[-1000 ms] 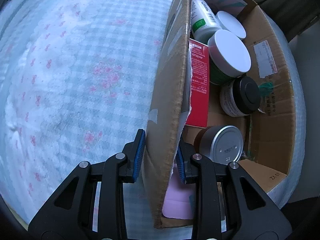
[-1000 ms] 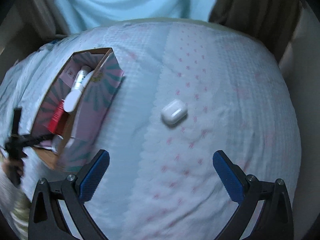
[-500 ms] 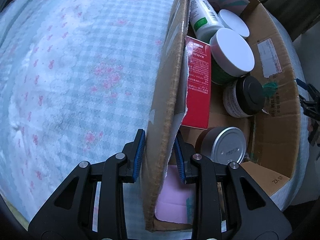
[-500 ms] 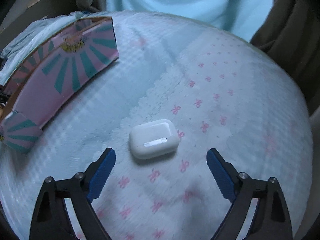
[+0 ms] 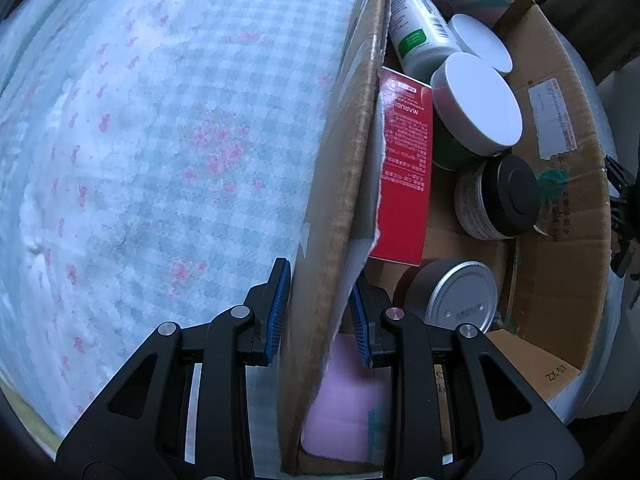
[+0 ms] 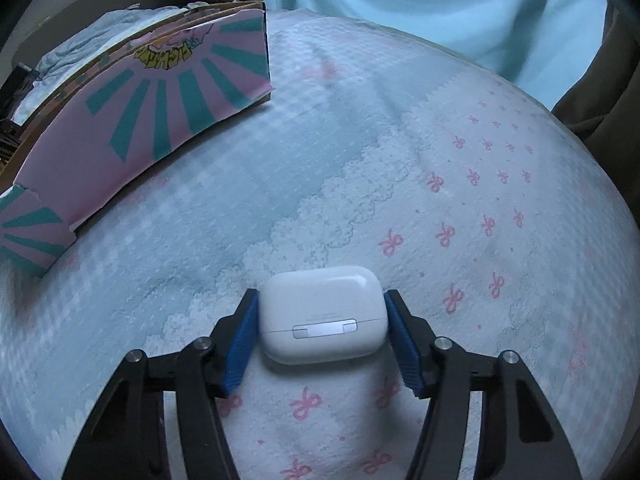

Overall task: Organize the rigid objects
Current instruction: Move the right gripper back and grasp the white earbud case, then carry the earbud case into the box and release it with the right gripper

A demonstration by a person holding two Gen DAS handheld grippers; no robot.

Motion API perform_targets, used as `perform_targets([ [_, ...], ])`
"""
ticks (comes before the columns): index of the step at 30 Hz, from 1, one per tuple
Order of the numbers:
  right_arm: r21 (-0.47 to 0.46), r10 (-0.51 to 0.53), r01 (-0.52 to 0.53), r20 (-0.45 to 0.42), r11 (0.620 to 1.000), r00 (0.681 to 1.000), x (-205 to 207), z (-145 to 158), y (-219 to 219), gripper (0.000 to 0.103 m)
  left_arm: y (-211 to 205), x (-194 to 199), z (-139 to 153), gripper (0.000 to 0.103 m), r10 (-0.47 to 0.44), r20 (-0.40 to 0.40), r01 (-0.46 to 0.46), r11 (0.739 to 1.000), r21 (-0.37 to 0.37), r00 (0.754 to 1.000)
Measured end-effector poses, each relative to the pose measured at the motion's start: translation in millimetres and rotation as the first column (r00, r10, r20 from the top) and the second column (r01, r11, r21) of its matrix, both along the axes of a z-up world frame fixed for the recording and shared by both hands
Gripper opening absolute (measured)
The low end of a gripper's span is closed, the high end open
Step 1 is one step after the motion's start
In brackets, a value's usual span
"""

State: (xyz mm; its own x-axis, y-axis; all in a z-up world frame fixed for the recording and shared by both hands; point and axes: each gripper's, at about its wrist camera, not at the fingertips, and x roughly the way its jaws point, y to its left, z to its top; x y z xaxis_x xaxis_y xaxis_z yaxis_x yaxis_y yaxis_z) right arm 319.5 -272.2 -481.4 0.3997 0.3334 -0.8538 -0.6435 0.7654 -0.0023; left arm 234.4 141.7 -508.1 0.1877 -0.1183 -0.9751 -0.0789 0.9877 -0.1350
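1. On the bed cover (image 6: 460, 152), a pale checked and bow-printed cloth, lay a white earbud case (image 6: 323, 314), flat, hinge side toward the camera.
2. Right gripper (image 6: 323, 336): jaws had just been closing, with the earbud case between them. Both blue pads (image 6: 240, 348) stood against the short ends of the case, one on each side; the case was gripped while it rested on the cover.
3. Cardboard box (image 6: 132, 120): stood up and to the left of the earbud case, well apart from it, its outer wall printed pink with teal rays.
4. Left gripper (image 5: 320, 312): clamped on the near wall of the cardboard box (image 5: 340, 184), one pad outside the wall, the other inside; jaws nearly together with only the cardboard between them.
5. Contents of the box, seen from the left wrist: a red carton (image 5: 404, 168) leaning against the gripped wall; a white bottle (image 5: 416, 28) with a green label, lying down; a white-lidded jar (image 5: 476, 100); a second white lid (image 5: 480, 42) behind it; a black-lidded jar (image 5: 500, 200); a silver-lidded tin (image 5: 460, 300); a pink item (image 5: 344, 412) at the near end, partly hidden.
6. Far side of the box, right edge of that view: part of a black tool, too cropped to identify.
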Motion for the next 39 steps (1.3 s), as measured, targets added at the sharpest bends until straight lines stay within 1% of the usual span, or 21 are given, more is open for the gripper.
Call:
perform_targets([
  [4,0.0,-0.007,0.007,-0.007,1.0,1.0,-1,1,0,0.057,-2,5,-4,0.024,-0.003,-0.003,0.003,1.0,0.0,1.0],
  [7,0.009,-0.031,0.031,-0.02,0.999,0.999,0,4,0,0.057,-2,6,-5,0.024,-0.002,0.0,0.002,1.0,-0.008,1.0],
  [10,0.023,-0.061,0.062,-0.028,0.998,0.998,0,13,-2,0.057,-1,5,-7,0.024,-0.008,0.004,0.008,1.0,-0.004,1.0],
  [14,0.051,-0.114,0.115,-0.021,0.992,0.993,-5,42,-7,0.057,-3,0,-8,0.024,-0.026,0.01,0.026,1.0,0.004,1.0],
  [18,0.116,-0.199,0.2,-0.027,0.973,0.98,-10,84,-10,0.057,-5,-1,-6,0.024,-0.051,0.012,0.051,0.999,0.001,0.999],
  [19,0.135,-0.226,0.228,-0.031,0.964,0.974,-12,99,-9,0.057,-6,-1,-6,0.024,-0.06,0.014,0.06,0.998,0.002,0.998],
  [22,0.175,-0.283,0.288,-0.051,0.942,0.958,-15,129,-2,0.057,-6,-2,-5,0.024,-0.082,0.017,0.082,0.997,-0.002,0.996],
  [25,0.197,-0.337,0.344,-0.071,0.918,0.939,-16,153,10,0.057,-5,-2,-3,0.024,-0.089,0.015,0.09,0.996,-0.013,0.996],
  [28,0.245,-0.399,0.419,-0.129,0.874,0.908,-15,175,25,0.057,-10,0,-2,0.024,-0.133,0.0,0.132,0.991,0.017,0.991],
  [30,0.266,-0.426,0.456,-0.164,0.849,0.89,-11,183,35,0.057,-14,3,-1,0.024,-0.152,-0.007,0.152,0.988,0.034,0.988],
  [33,0.274,-0.47,0.511,-0.205,0.815,0.859,-4,197,60,0.057,-15,7,0,0.024,-0.165,-0.015,0.165,0.986,0.028,0.986],
  [37,0.266,-0.503,0.555,-0.24,0.788,0.83,8,204,95,0.057,-17,10,1,0.024,-0.193,-0.019,0.193,0.981,0.031,0.981],
  [39,0.253,-0.517,0.57,-0.248,0.781,0.819,16,203,117,0.057,-18,10,2,0.024,-0.198,-0.02,0.198,0.98,0.031,0.98],
])
